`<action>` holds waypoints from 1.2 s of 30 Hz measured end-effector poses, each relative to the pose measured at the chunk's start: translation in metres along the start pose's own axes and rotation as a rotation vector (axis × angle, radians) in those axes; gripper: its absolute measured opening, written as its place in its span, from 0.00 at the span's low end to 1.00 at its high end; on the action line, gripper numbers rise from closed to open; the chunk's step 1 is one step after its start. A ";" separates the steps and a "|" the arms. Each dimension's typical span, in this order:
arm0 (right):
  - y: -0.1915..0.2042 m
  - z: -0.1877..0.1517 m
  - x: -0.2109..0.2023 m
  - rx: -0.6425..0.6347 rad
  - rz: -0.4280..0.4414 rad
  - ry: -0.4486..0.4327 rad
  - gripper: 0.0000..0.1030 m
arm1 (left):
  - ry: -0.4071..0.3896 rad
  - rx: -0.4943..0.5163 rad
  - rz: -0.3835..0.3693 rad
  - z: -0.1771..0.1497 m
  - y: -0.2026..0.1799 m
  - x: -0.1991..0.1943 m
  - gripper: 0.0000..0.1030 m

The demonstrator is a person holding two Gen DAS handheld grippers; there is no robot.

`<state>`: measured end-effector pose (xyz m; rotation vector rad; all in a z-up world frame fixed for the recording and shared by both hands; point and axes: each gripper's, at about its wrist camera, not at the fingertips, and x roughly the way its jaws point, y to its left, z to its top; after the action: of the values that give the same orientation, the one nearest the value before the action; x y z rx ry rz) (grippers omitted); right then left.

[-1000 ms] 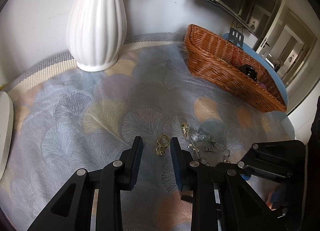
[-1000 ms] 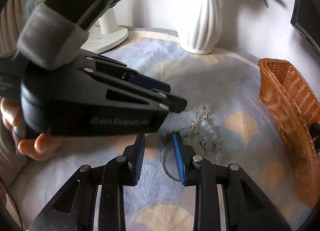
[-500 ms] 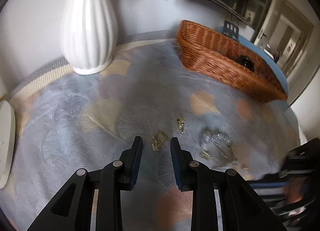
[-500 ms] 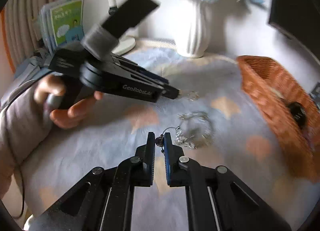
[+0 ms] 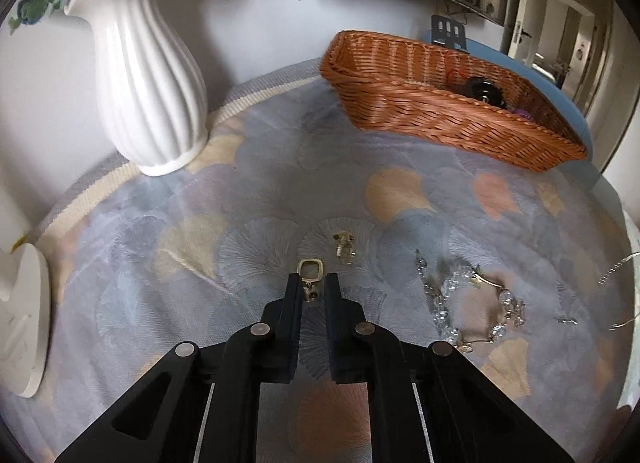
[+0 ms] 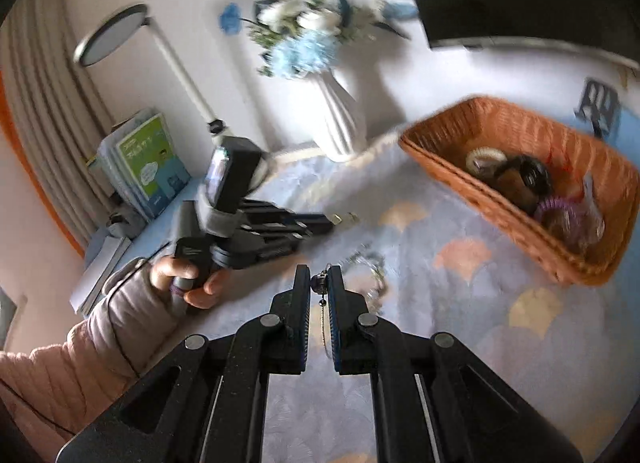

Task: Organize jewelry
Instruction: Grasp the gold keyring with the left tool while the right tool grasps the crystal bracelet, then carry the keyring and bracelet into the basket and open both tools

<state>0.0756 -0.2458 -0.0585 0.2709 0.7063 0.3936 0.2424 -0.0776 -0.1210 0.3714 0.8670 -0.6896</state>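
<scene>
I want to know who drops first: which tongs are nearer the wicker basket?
Probably right. The right tongs, shut on a chain necklace, are lifted toward the wicker basket. The left tongs, gripping a gold earring, sit farther back above the cloth.

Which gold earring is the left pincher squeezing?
The gold earring with the square loop, pinched in the left gripper. The other gold earring lies loose on the cloth, just beyond the fingertips.

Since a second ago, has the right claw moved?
Yes. The right claw rose off the cloth, shut on a thin chain, swinging toward the wicker basket.
</scene>
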 end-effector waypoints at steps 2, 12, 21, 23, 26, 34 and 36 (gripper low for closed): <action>-0.008 -0.005 0.001 0.033 0.000 0.008 0.09 | -0.017 -0.023 -0.020 0.000 0.005 -0.005 0.10; -0.025 -0.006 -0.027 0.044 -0.031 -0.034 0.09 | -0.070 -0.050 -0.056 0.004 0.008 -0.037 0.10; -0.044 0.032 -0.087 -0.027 -0.116 -0.147 0.09 | -0.151 -0.010 -0.056 0.051 -0.025 -0.079 0.10; -0.048 0.051 -0.097 -0.061 -0.154 -0.186 0.09 | -0.167 0.011 -0.046 0.069 -0.038 -0.081 0.10; -0.057 0.084 -0.098 -0.097 -0.205 -0.205 0.09 | -0.163 0.018 -0.049 0.096 -0.053 -0.073 0.10; -0.111 0.149 -0.022 -0.102 -0.315 -0.156 0.09 | -0.107 0.040 -0.053 0.152 -0.077 -0.013 0.10; -0.128 0.157 0.003 -0.086 -0.348 -0.114 0.09 | -0.087 0.019 -0.071 0.159 -0.073 0.007 0.10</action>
<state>0.2167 -0.3755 0.0071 0.0846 0.6088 0.0753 0.2854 -0.2221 -0.0325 0.3262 0.7946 -0.7749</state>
